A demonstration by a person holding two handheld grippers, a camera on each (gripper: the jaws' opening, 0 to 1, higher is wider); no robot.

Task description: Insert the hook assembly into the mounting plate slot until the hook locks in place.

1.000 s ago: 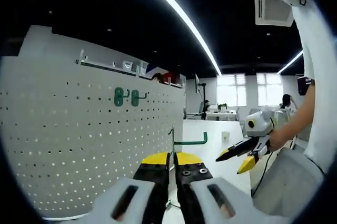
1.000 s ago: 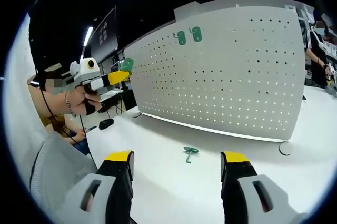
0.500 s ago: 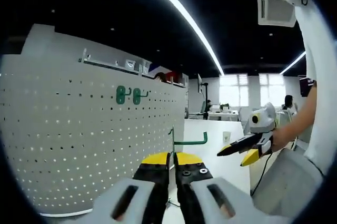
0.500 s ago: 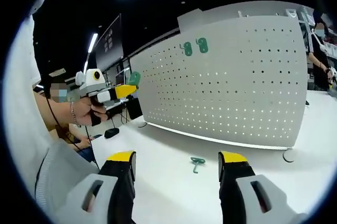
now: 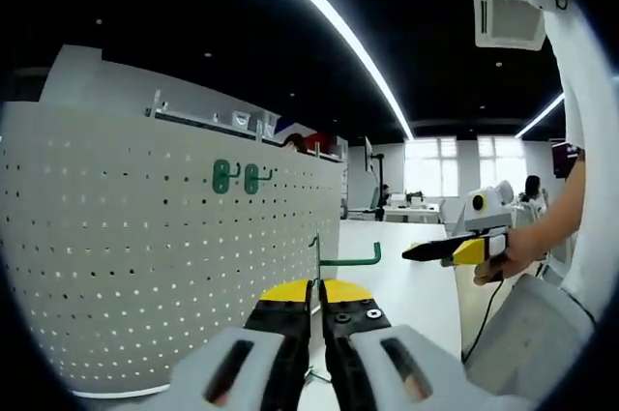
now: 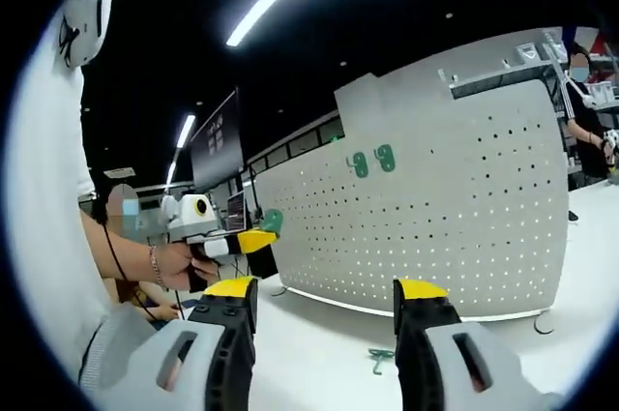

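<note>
In the left gripper view my left gripper [image 5: 316, 291] is shut on a green hook [image 5: 346, 258], whose arm sticks out to the right above the yellow jaw tips. The white pegboard plate [image 5: 135, 276] stands just left of it, with two green hooks [image 5: 237, 177] mounted high up. In the right gripper view my right gripper [image 6: 327, 291] is open with nothing between its jaws. It faces the pegboard [image 6: 455, 218] and the two mounted hooks [image 6: 371, 161]. The left gripper [image 6: 253, 239] shows there at the left, holding its hook [image 6: 272, 221].
A loose green hook [image 6: 380, 360] lies on the white table [image 6: 309, 334] in front of the pegboard. The right gripper [image 5: 455, 249], held in a hand, enters the left gripper view from the right. A person [image 6: 583, 102] stands behind the board's far end.
The right gripper view has tilted upward, so the board and loose hook sit lower in it. In the left gripper view the right gripper has levelled out and shifted right. The left stays shut on its hook.
</note>
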